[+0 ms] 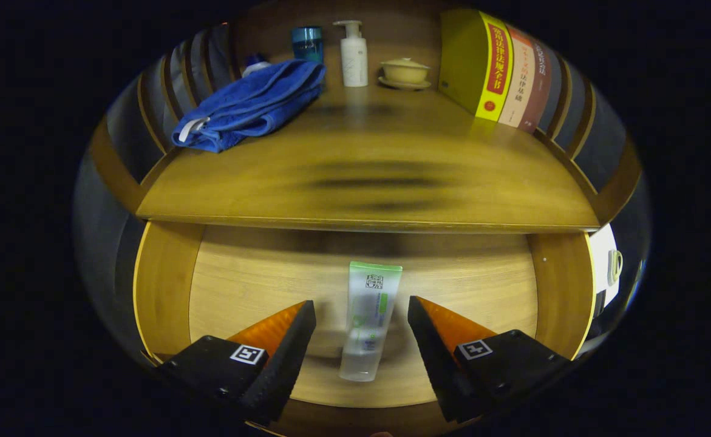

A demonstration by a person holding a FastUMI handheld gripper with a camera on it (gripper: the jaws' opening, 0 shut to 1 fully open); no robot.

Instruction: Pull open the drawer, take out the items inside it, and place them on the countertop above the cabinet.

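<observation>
Gripper view, looking down over my own fingers into the pulled-out drawer [167, 285]: my gripper [361, 318] hangs with its jaws wide apart, pressing on nothing. Between my fingertips lies a clear tube [368, 321] with a green cap, flat on the drawer's pale wooden floor, cap end pointing away from me and crimped end toward me; whether either finger touches it I cannot tell, though a gap shows on both sides. Beyond the tube, the countertop [367, 176] of the cabinet spans above the drawer. Farther back on it, a folded blue towel [252, 106] lies to the left, a row of upright books [501, 70] stands to the right. Along the rear stand a blue jar [306, 42], a white pump bottle [353, 54] and a small lidded cup on a saucer [404, 73].
</observation>
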